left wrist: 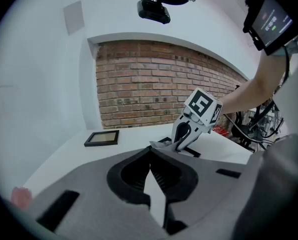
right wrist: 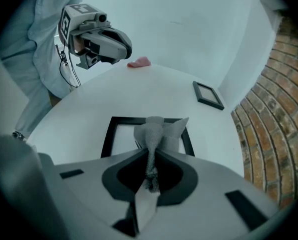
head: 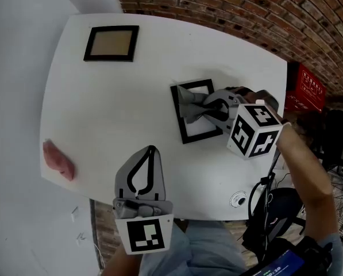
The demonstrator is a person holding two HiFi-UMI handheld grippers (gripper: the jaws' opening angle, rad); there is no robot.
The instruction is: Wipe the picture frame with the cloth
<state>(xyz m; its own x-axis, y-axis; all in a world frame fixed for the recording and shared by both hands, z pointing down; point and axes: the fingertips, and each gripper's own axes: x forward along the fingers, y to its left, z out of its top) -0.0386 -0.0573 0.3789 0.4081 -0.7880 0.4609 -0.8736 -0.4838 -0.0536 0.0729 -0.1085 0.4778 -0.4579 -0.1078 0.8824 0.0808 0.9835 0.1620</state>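
Head view, table (head: 131, 91) seen from above. The picture frame (head: 177, 115), black-edged w/ a pale centre, is laid flat right of centre. A grey cloth (head: 192, 104) is pinched between the jaws of the right gripper (head: 207, 108) and is pressed onto the frame's upper half; in the right gripper view the cloth (right wrist: 156, 133) is seen bunched and clamped at the jaw tips, fanning out over the frame's near rail (right wrist: 120, 120). The left gripper (head: 151, 152) is held at lower centre over the table's near edge, well apart from the frame; its jaws are brought together at the tips w/ nothing between them, as confirmed in the left gripper view (left wrist: 149, 152). A second frame (head: 111, 43), w/ a tan centre, is placed at upper left. A pink item (head: 58, 160), type not discernible, is seen at the table's left edge. A brick wall (head: 246, 16) fills the upper right; a red box (head: 307, 89) is set below it.
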